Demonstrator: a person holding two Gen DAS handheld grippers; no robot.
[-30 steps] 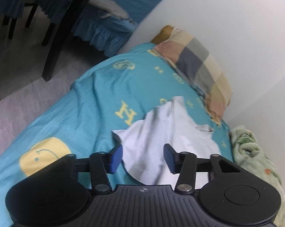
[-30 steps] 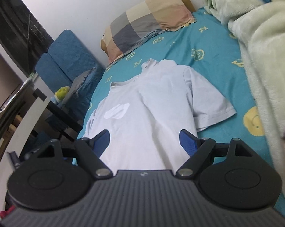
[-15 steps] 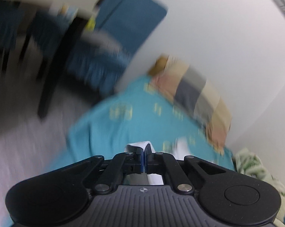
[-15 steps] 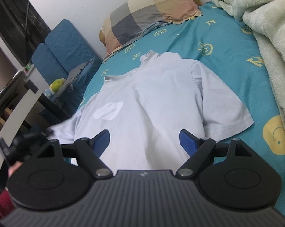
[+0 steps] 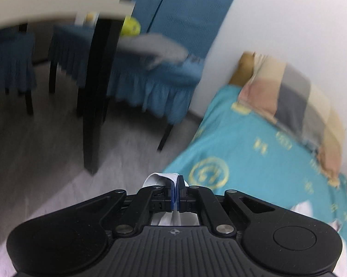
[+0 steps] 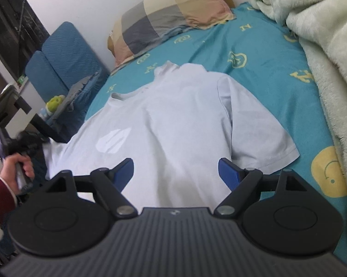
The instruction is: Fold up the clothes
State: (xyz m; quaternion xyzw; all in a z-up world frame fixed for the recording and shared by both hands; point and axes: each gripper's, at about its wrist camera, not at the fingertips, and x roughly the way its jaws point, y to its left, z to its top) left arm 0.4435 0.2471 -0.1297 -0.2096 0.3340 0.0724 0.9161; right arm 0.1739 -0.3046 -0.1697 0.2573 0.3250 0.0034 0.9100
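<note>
One white T-shirt point(image 6: 173, 124) lies spread, chest up, on the teal bedsheet point(image 6: 272, 53), collar toward the far checked pillow point(image 6: 171, 16). Off the bed's left edge, the left gripper point(image 5: 176, 190) is pinched on a fold of its left sleeve; that sleeve should probably be carried right across the chest, kept taut. Above the near hem, the right gripper point(image 6: 175, 172) hangs spread wide, holding nothing.

My left gripper point(image 5: 175, 192) is clamped on a fold of the white shirt point(image 5: 160, 177), at the near edge of the teal bedsheet point(image 5: 254, 161); checked pillow point(image 5: 295, 97) at the far end.
</note>
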